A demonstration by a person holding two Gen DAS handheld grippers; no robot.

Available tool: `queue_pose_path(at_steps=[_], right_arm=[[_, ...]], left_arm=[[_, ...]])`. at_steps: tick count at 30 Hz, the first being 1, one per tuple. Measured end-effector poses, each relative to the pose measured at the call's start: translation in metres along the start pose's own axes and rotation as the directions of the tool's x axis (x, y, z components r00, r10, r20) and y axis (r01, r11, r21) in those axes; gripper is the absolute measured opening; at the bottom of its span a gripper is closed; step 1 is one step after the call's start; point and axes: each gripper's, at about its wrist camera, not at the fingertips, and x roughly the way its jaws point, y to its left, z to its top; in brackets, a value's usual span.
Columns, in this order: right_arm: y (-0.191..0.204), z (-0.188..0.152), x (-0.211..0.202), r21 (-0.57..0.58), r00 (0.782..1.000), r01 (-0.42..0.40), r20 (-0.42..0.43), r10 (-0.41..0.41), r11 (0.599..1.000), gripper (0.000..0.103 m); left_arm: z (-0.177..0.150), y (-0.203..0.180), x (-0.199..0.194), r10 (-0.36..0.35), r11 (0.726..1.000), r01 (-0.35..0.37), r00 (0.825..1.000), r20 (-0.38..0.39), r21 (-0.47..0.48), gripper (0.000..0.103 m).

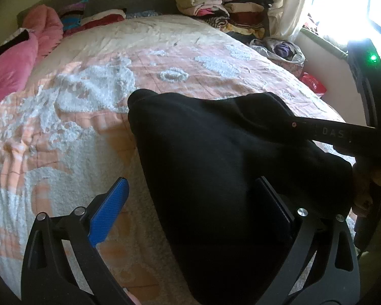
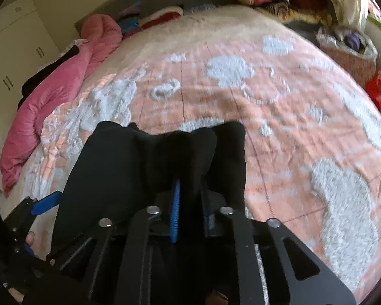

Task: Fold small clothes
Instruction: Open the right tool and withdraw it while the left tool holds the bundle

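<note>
Black garment [image 1: 216,178] hangs over the bed's [image 1: 165,50] near edge, pinched by right gripper [image 2: 190,203] on its right side, draping leftward across the spread left gripper [image 1: 190,208], whose right finger lies under cloth, so left is nearer the free edge.

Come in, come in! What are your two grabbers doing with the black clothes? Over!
Right gripper shut on black garment. Left gripper open, garment draped between its fingers. Bedspread underneath, nothing blocking.

Left claw [image 1: 190,203]: black frame, blue ribbed pads (silver screws).
</note>
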Motion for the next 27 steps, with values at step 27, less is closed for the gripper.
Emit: queue_pose_path(at_steps=[27], right_arm=[[-0.013, -0.013, -0.015, -0.106, 0.961, 0.245, 0.160, -0.227, 0.964, 0.022]], left_arm=[[-0.006, -0.025, -0.001, -0.038, 0.999, 0.039, 0.999, -0.038, 0.023, 0.092]])
